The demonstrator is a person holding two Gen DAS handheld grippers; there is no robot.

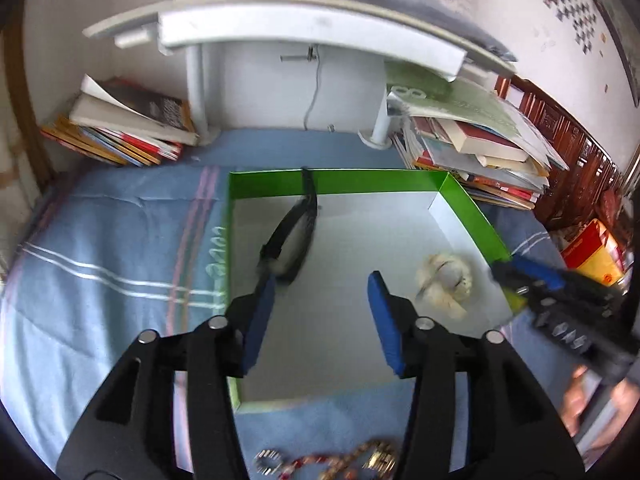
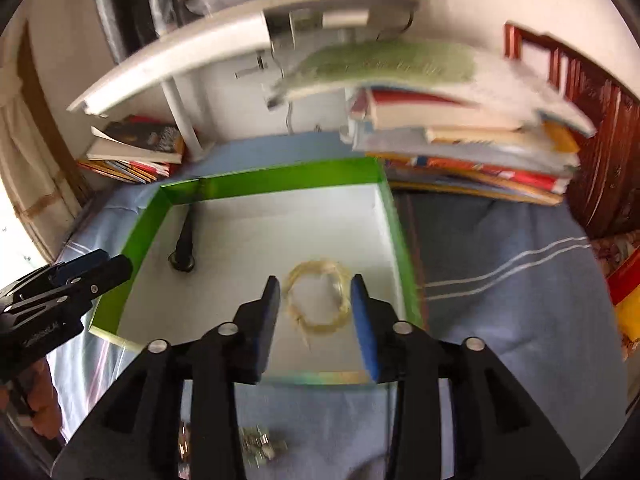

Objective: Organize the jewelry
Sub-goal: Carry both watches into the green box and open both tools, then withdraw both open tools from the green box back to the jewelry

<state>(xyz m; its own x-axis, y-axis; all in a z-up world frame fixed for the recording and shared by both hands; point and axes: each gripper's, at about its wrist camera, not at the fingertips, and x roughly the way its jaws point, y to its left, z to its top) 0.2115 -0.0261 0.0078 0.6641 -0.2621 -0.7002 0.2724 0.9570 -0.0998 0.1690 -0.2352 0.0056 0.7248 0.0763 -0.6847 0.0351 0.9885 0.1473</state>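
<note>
A green-walled box point(image 1: 360, 182) with a white floor lies on a blue cloth. In it lie a black watch point(image 1: 294, 232) and a cream bead bracelet point(image 1: 444, 280). My left gripper point(image 1: 322, 294) is open and empty above the box's near part, with the watch just ahead of its left finger. In the right wrist view the box point(image 2: 280, 180) holds the watch point(image 2: 185, 246) and the bracelet point(image 2: 316, 300). My right gripper point(image 2: 314, 300) is open, its fingers on either side of the bracelet, above it. Gold and red chains point(image 1: 340, 460) and a silver piece point(image 2: 262, 446) lie on the cloth before the box.
Book stacks stand behind the box at left point(image 1: 120, 128) and right point(image 1: 472, 148), under a white shelf point(image 1: 304, 28). The right gripper shows at the right edge point(image 1: 560, 300), the left gripper at the left edge point(image 2: 60, 296). A dark wooden bedframe point(image 2: 600, 128) bounds the right side.
</note>
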